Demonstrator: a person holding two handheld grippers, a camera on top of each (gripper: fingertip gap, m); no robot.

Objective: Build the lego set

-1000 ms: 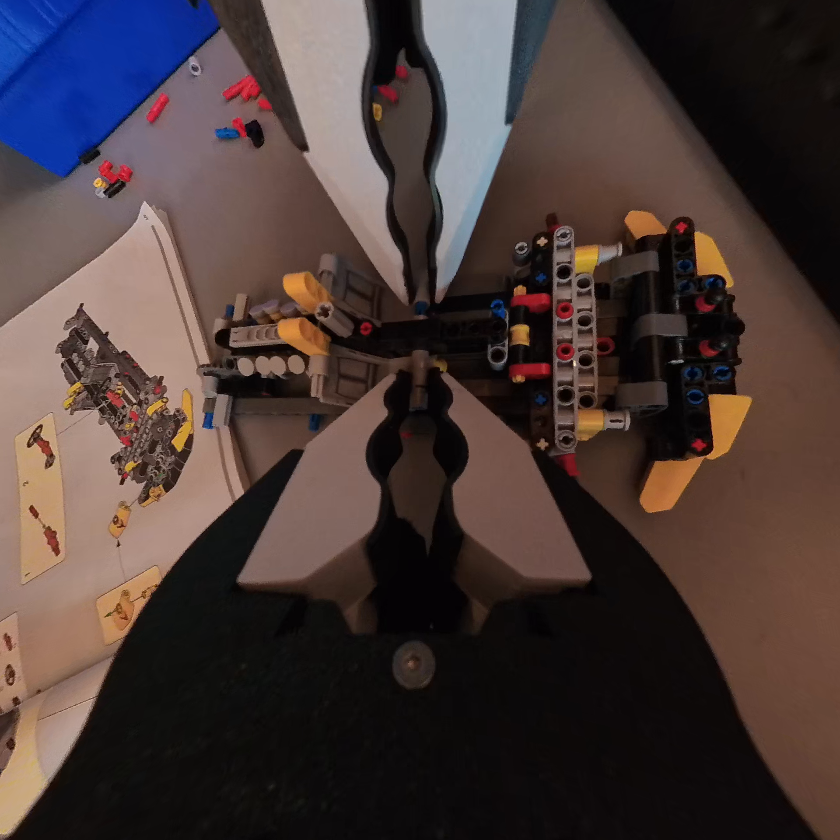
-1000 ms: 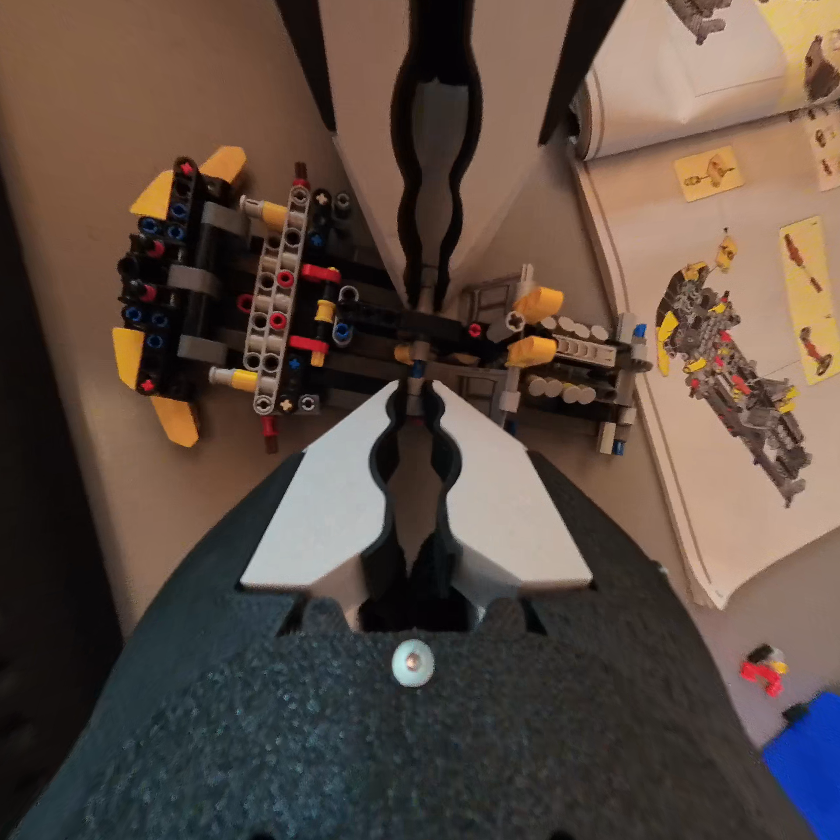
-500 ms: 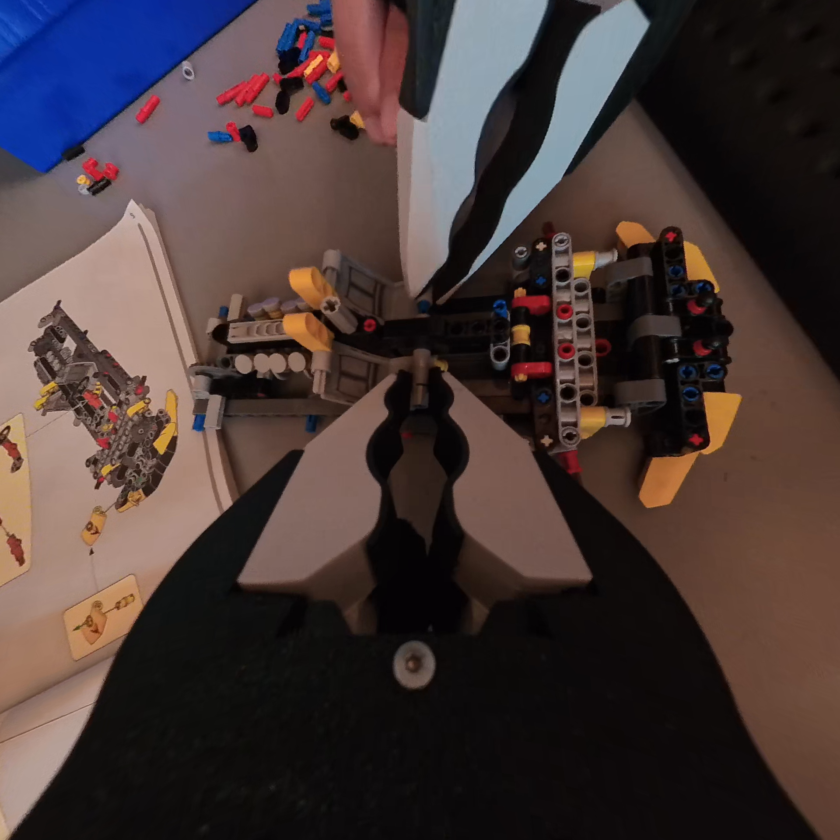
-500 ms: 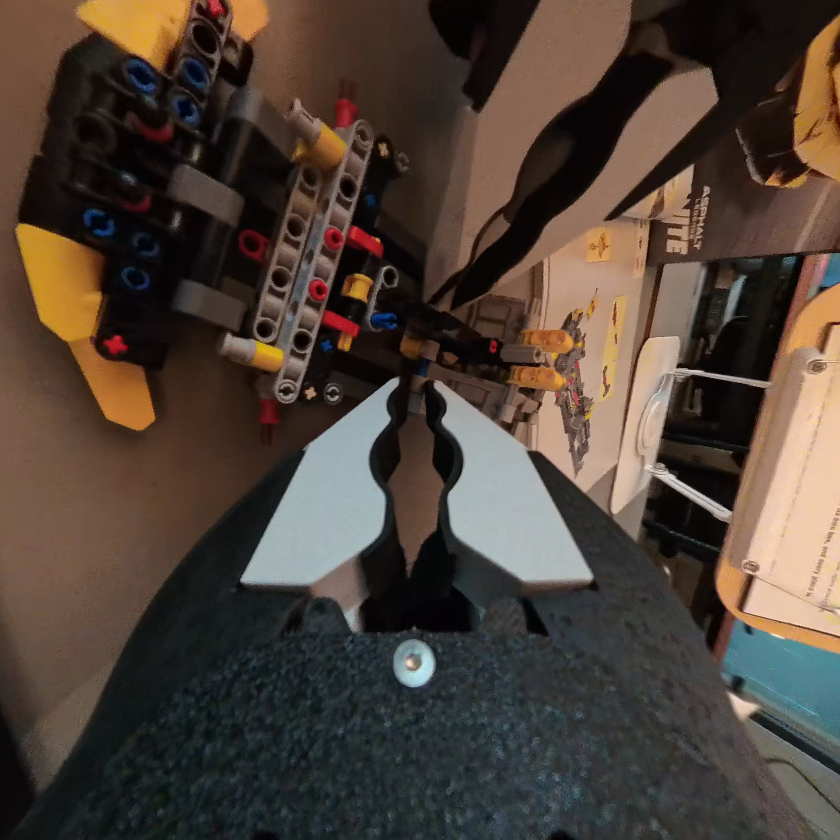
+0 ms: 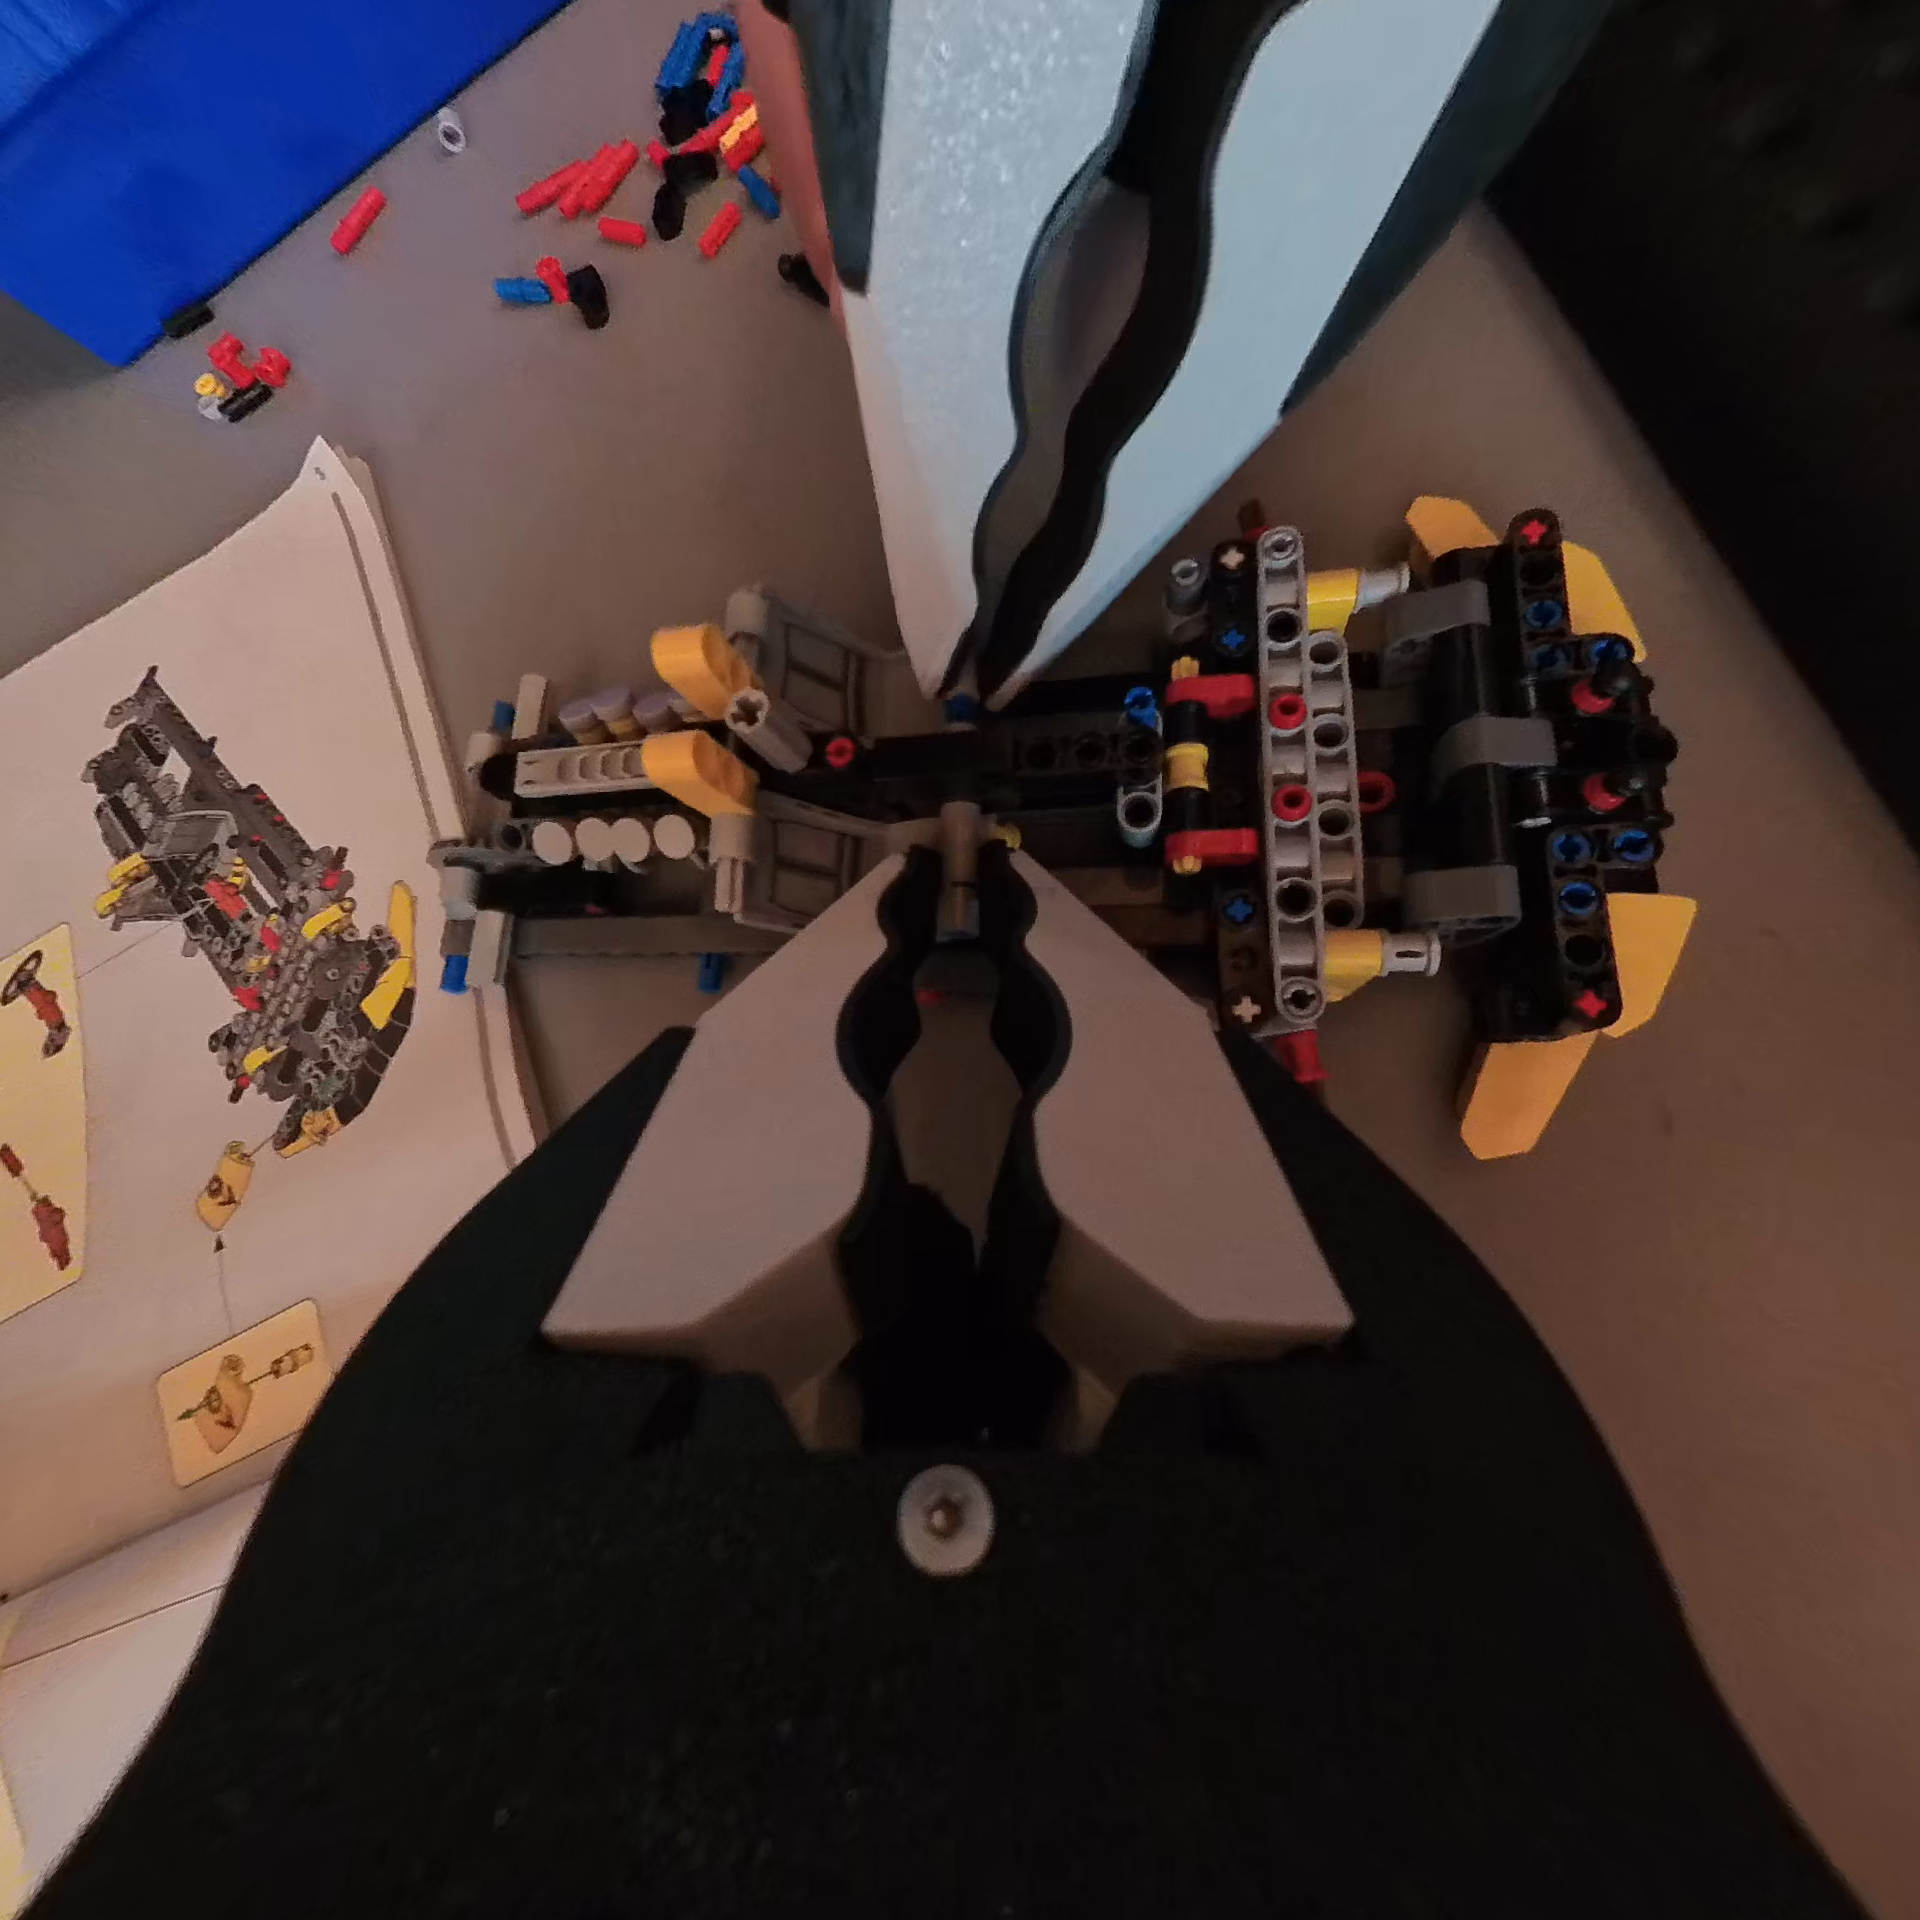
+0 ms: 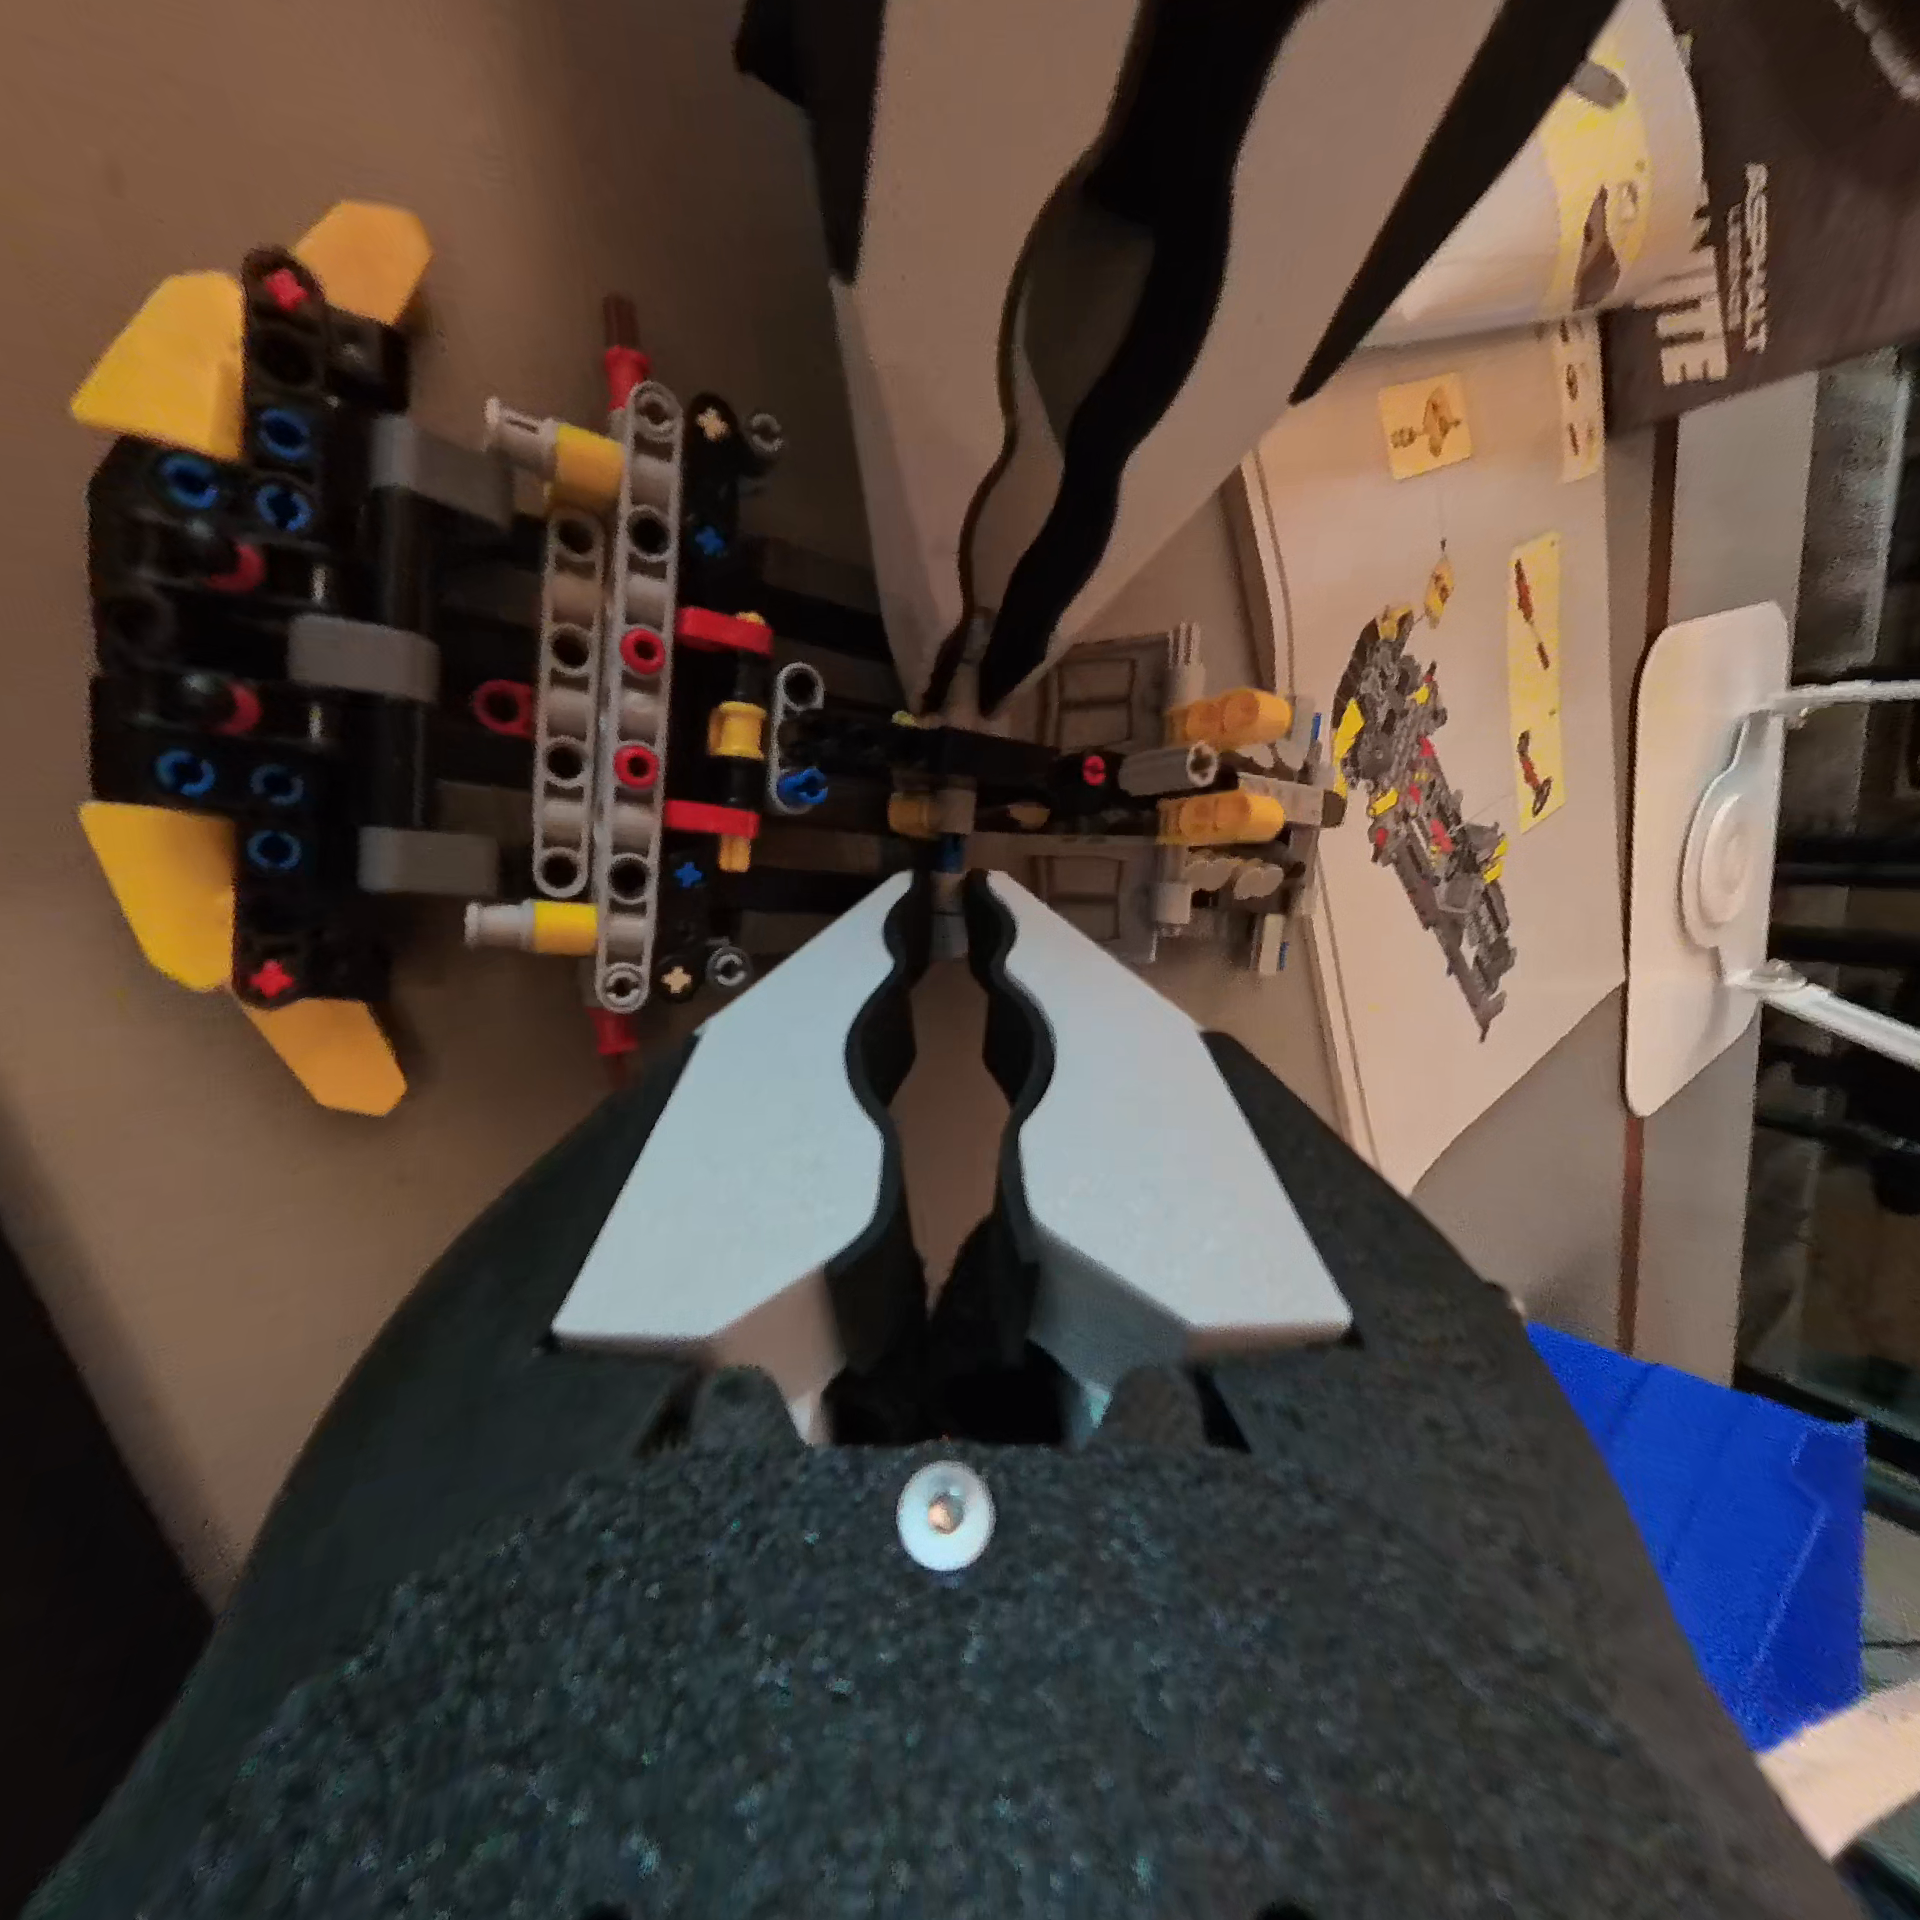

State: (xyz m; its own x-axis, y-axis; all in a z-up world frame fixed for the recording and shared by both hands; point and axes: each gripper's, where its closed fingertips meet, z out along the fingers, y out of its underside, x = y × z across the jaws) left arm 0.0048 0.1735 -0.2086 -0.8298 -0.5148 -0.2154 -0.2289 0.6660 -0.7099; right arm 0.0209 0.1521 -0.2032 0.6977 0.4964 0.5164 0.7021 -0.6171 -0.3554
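A black, grey and yellow Lego car chassis [image 5: 1288, 790] lies on the tan table, its yellow-winged end to the right in the left wrist view. My left gripper [image 5: 961, 894] is shut on a grey pin [image 5: 958, 873] sticking out of the chassis's narrow middle on the near side. My right gripper [image 5: 971, 696] meets the same middle from the far side, tilted, at a blue pin. In the right wrist view the chassis [image 6: 623, 707] lies with the wings to the left. My right gripper [image 6: 943, 894] is shut on a small grey and blue pin there, and the left gripper [image 6: 956, 696] is opposite.
An open instruction booklet [image 5: 208, 935] lies left of the chassis; it also shows in the right wrist view [image 6: 1455, 779]. Loose red, blue and black pieces [image 5: 665, 197] and a blue bin [image 5: 156, 135] are at the far left. The table's edge [image 5: 1662, 416] runs close behind the winged end. Only a small space, under 4 cm, lies between the two pairs of fingers.
The right gripper rolled sharply to one side half a second ago and has partly rolled back, still at the chassis's middle. The left gripper and the chassis have barely moved.
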